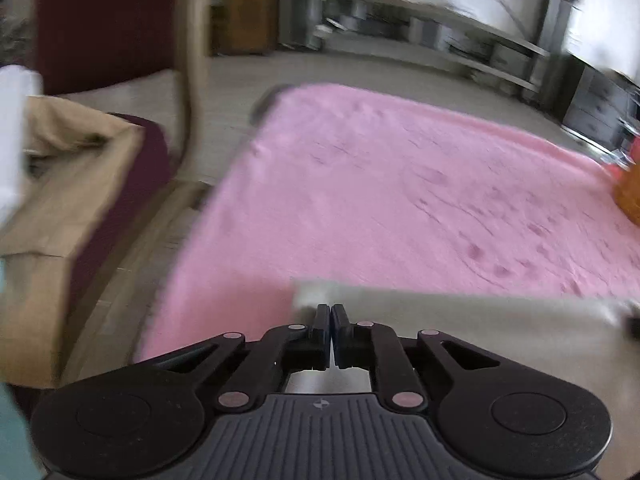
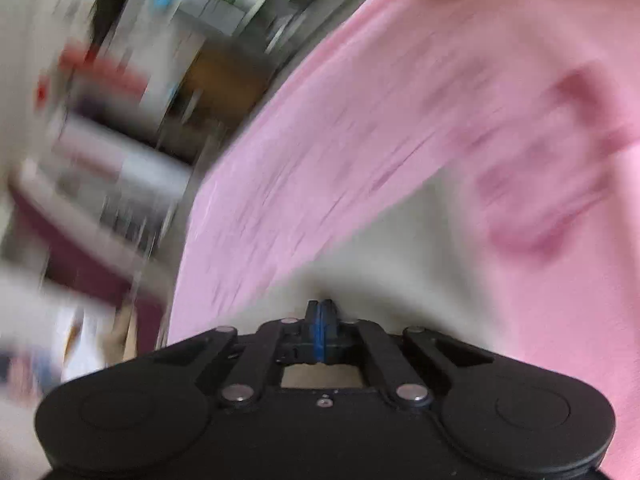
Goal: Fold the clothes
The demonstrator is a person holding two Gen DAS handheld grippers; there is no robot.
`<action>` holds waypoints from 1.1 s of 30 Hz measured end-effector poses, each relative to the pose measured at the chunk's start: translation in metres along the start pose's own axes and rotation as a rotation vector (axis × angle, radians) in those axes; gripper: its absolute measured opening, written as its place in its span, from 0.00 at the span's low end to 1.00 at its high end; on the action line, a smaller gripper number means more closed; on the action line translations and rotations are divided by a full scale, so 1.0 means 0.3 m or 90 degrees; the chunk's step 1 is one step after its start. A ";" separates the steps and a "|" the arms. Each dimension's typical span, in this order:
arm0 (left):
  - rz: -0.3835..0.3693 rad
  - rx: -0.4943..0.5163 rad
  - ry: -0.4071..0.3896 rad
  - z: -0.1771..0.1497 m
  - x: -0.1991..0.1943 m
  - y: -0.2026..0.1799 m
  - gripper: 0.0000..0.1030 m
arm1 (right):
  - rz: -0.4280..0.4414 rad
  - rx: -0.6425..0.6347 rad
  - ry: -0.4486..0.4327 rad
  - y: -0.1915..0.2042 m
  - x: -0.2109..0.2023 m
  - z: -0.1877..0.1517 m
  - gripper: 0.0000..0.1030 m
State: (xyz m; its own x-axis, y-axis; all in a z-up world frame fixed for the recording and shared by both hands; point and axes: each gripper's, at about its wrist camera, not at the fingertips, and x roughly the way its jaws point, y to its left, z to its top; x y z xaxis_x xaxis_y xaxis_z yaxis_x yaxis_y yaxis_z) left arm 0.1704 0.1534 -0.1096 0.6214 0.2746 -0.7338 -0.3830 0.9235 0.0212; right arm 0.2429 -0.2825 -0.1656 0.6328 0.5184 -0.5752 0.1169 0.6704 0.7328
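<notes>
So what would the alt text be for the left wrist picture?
Black tongs, closed on the edge of a pale grey-beige garment, above a pink blanket spread over a flat surface. A tan and maroon sofa sits left; blurred shelving stands behind.

No readable text, label, brand or number in either view. Both views motion-blurred. Small round emblem on left claw housing at 6 o'clock, too small to read. Shelf clutter in right view smeared, illegible.

Pink blanket: soft matt fleece, napped. Pale garment at my 6 o'clock: smooth matt cloth. My left gripper: matt blk plastic, metal rivets.
</notes>
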 end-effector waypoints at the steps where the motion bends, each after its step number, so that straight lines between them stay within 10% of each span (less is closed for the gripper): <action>1: 0.027 -0.007 -0.007 0.005 -0.003 0.017 0.06 | -0.008 0.009 -0.011 -0.019 -0.002 0.010 0.00; 7: 0.028 -0.029 -0.016 0.021 -0.045 0.045 0.07 | -0.125 0.100 -0.148 -0.061 -0.147 0.052 0.06; 20: -0.124 -0.032 0.018 -0.213 -0.384 0.115 0.11 | 0.122 -0.009 -0.003 0.192 -0.489 -0.252 0.20; 33: -0.137 0.211 0.044 -0.381 -0.363 -0.194 0.13 | -0.005 -0.059 0.126 0.135 -0.261 -0.421 0.21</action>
State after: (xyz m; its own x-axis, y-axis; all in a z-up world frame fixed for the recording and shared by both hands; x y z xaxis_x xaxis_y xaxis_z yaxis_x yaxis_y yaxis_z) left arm 0.0469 0.0392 -0.1084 0.6118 0.0576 -0.7889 -0.0016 0.9974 0.0716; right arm 0.1014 -0.2288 -0.1369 0.4691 0.6007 -0.6474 0.0439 0.7162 0.6965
